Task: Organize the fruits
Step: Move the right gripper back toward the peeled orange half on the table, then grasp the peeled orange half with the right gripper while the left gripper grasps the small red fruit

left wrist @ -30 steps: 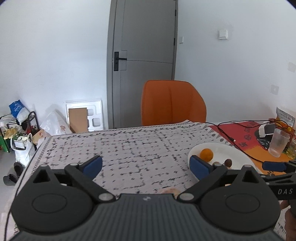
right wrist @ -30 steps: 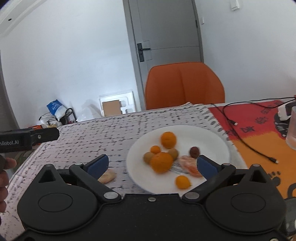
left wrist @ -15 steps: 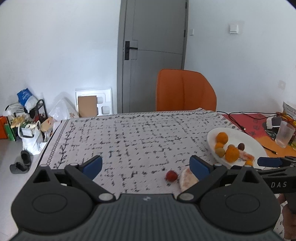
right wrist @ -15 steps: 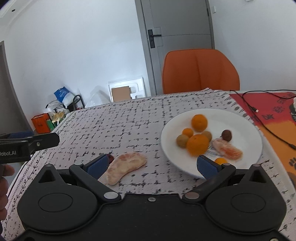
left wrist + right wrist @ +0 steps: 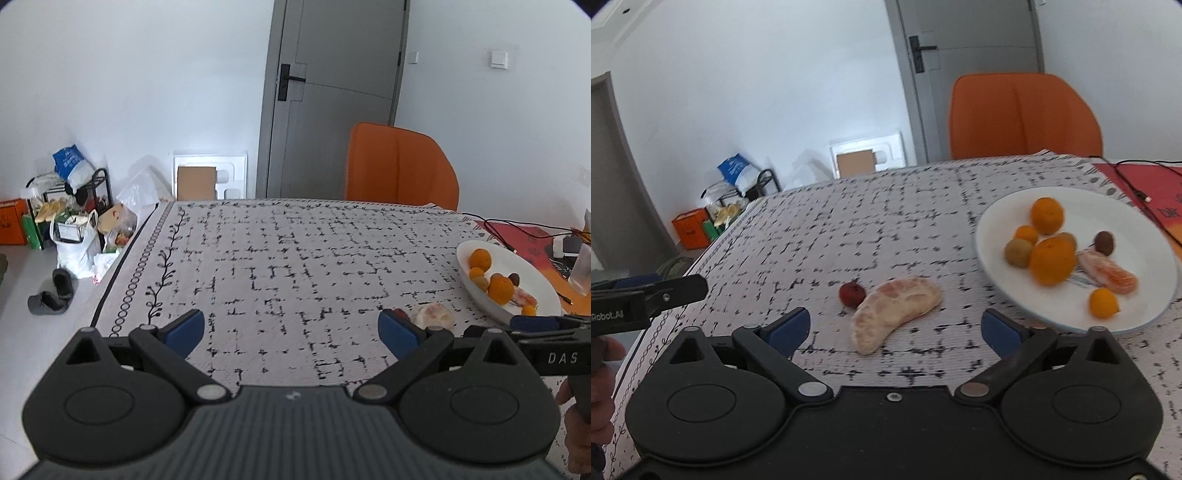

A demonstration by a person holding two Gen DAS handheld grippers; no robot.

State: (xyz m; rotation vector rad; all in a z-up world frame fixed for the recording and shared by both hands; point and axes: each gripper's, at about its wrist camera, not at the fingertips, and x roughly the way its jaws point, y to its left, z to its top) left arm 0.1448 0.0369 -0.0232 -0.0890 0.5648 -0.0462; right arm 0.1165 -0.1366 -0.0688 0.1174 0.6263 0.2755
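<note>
A pale pink pomelo segment [image 5: 895,311] lies on the patterned tablecloth with a small red fruit [image 5: 852,293] touching its left end. A white plate [image 5: 1145,221] to the right holds several oranges, small round fruits and a peeled segment. My right gripper [image 5: 895,328] is open and empty, just short of the pomelo segment. My left gripper [image 5: 291,328] is open and empty over bare cloth. In the left wrist view the pomelo segment [image 5: 434,314] and plate [image 5: 476,291] sit at the right.
An orange chair [image 5: 400,166] stands behind the table's far edge. A red mat with black cables [image 5: 517,229] and a clear glass [image 5: 583,269] lie right of the plate. Bags and a rack [image 5: 66,221] sit on the floor left of the table.
Both grippers have pulled back and swung left. The pomelo segment and red fruit came into full view in front of the right gripper; the plate has shifted to the right of both views.
</note>
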